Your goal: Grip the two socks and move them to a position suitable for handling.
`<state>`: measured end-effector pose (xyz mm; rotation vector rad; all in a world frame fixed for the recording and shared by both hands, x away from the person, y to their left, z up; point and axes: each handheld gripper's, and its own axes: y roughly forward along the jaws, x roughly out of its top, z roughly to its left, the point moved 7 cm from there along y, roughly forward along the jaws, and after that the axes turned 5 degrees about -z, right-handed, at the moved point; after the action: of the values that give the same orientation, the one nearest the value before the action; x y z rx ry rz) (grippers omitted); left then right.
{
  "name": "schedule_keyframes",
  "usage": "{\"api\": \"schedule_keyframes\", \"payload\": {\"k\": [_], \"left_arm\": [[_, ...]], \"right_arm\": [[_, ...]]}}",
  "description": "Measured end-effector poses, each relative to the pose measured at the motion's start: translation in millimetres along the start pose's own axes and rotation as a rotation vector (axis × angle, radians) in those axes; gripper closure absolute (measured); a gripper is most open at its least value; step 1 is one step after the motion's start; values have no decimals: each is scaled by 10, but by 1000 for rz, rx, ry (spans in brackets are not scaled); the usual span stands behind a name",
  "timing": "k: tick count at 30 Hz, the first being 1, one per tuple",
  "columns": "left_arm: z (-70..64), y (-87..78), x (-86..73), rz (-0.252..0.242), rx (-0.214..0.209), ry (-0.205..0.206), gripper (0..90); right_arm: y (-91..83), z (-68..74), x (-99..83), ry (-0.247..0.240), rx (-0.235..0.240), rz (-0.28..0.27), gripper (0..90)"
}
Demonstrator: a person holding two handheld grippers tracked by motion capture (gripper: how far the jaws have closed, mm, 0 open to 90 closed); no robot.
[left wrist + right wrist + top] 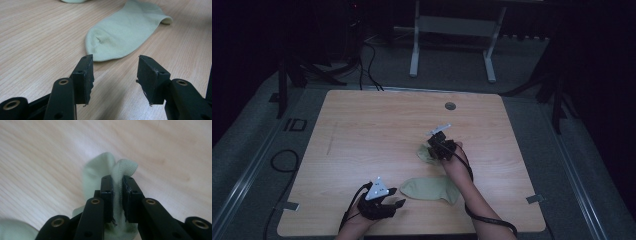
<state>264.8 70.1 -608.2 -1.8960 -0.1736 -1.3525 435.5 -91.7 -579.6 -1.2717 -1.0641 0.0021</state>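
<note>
In the high view, the right gripper [436, 145] pinches a crumpled pale green sock [425, 153] on the wooden table [362, 130], while the left gripper [396, 197] sits just beside the toe of a flat sock [432, 188]. In the left gripper view, the jaws stand wide apart, the flat sock [125, 30] lying just ahead of their tips. In the right gripper view, the jaws clamp a fold of the crumpled sock [117, 173], cloth bulging past the tips.
</note>
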Motion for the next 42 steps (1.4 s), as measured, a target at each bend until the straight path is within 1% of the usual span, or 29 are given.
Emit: {"api": "schedule_keyframes", "payload": {"k": [1,3,4,5,8,10,12,13,15,17,19,20,22,24,26,29,30,31,32,33,34,35,36,37,38,39,40,41,42], "left_arm": [[-1,4,5,0,0,2,470],[-1,11,20,-2,1,3,470],[2,13,32,-4,3,6,470],[1,19,46,-8,3,3,470],[12,37,106,-14,2,7,472],[29,50,156,-20,6,11,480],[46,68,232,-24,17,20,489],[54,74,261,-26,19,27,505],[90,101,355,-32,32,44,532],[154,151,478,-35,45,59,620],[201,212,577,-31,52,75,716],[232,264,651,-29,64,88,740],[267,351,767,-26,58,100,817],[293,445,879,-19,70,116,852],[301,556,978,-12,75,134,863],[343,766,1079,10,75,130,891],[370,846,1089,29,85,140,893],[370,846,1089,29,85,140,893],[414,969,1083,56,95,146,893],[446,1042,1069,74,97,140,893],[486,1107,1046,101,109,149,893],[513,1164,1023,116,115,146,893],[530,1197,1005,130,112,141,893],[530,1197,1005,130,112,141,893],[583,1269,942,176,129,153,893],[594,1287,918,184,130,149,893],[609,1299,891,198,135,146,893],[621,1308,867,203,140,142,893],[627,1310,858,189,134,128,893]], "right_arm": [[23,-16,-50,1,-4,8,796],[72,-30,-135,3,9,19,786],[95,-39,-169,-3,3,24,775],[105,-39,-189,-9,6,17,769],[106,-37,-201,-8,9,-1,717],[105,-18,-196,-30,14,6,656],[76,-17,-167,-39,14,9,637],[38,-28,-135,-40,9,-3,618],[-50,-49,-73,-23,21,-34,605],[-137,-92,-33,-20,21,-54,605],[-195,-146,-26,-4,23,-59,612],[-209,-162,-29,3,22,-60,618],[-228,-196,-55,7,25,-53,628],[-223,-215,-85,11,28,-46,628],[-201,-228,-117,14,33,-37,628],[-159,-263,-147,24,33,-27,620],[-145,-277,-153,27,31,-23,620],[-145,-277,-153,27,31,-23,620],[-130,-289,-162,31,36,-18,612],[-111,-299,-179,35,37,-10,610],[-96,-302,-193,34,41,-6,603],[-82,-298,-211,36,48,3,598],[-66,-296,-232,27,51,14,588],[-66,-296,-232,27,51,14,588],[-54,-291,-249,24,55,23,582],[-7,-274,-314,4,65,60,578],[12,-271,-341,-9,66,72,591],[11,-266,-345,1,79,63,656],[7,-261,-349,10,93,62,684]]}}
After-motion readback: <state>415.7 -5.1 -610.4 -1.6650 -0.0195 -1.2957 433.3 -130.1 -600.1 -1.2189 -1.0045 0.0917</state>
